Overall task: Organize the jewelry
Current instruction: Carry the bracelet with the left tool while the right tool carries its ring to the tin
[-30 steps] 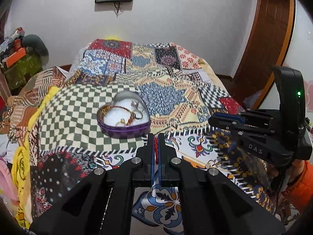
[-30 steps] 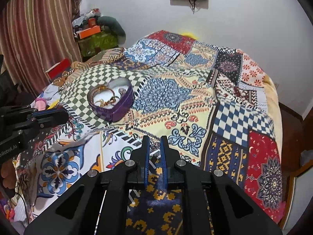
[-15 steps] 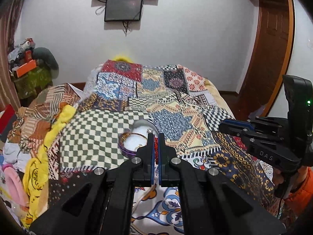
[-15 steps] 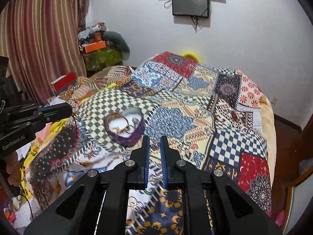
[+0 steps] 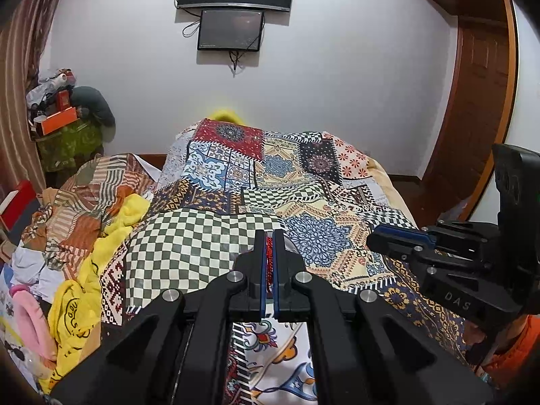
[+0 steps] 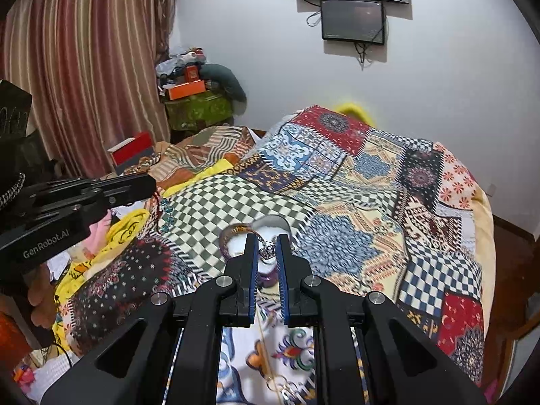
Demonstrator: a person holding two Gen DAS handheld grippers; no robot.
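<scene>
The left gripper [image 5: 269, 253] is pinching a red beaded strand [image 5: 269, 248] between nearly closed jaws, well above the bedspread. Right gripper [image 6: 268, 253] is hanging slightly parted, gripping nothing, just before the heart-shaped tin [image 6: 236, 236]. Lowering the strand slowly should keep it from snagging.

The left tongs [image 5: 269, 253] are sitting pinched almost together, level and pointing forward, while the right tongs [image 6: 267, 253] are sitting slightly parted nearby.

Both wrist cams look along bed [image 5: 202, 236] twd wall, sharing quilt.
</scene>
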